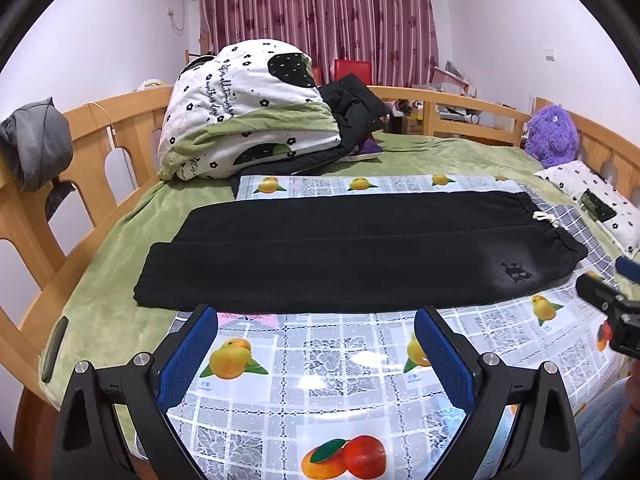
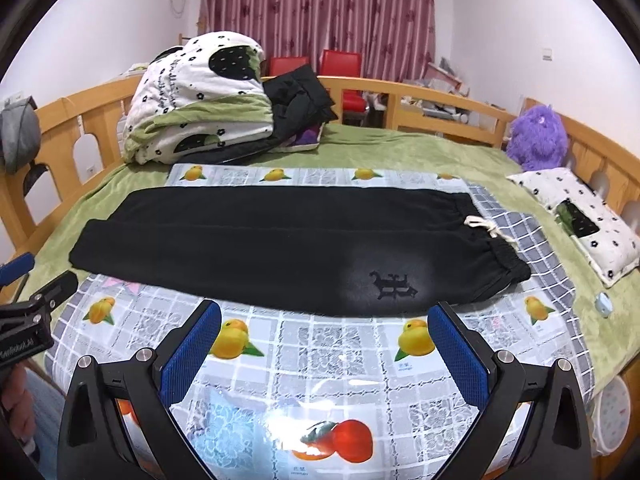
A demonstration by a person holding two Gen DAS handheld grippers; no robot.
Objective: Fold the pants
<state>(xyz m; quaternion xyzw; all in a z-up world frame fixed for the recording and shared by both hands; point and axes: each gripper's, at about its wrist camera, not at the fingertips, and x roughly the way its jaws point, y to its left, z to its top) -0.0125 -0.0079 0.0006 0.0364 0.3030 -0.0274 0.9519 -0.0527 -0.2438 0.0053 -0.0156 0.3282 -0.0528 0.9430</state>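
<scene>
Two grippers: my left gripper and my right gripper both hang low in their frames with fingers spread wide apart, holding nothing.
Pants: the black pants lie flat across the middle of both views on the fruit-print mat, which covers the green bedspread; legs run to the left of frame, the gathered waistband to the right, near the frame's right edge in the left view.
State of fold: I judge no fold is made yet; the two legs lie side by side, the near one towards the bottom of frame.
Step in hand: I judge this to be the approach, before the first grip.
Doing it well: I should take the near edge at both ends, left at the cuffs and right at the waistband, pinch only the one layer I mean to lift, raise both ends level and lay the near leg squarely on the far one, keeping the drawstring from bunching.
Left view only: the cuff end sits well inside the frame, and my right gripper's body shows at the right edge.
Right view only: the embroidered emblem reads clearly at centre, and a small pale object lies on the bedspread at right.
</scene>
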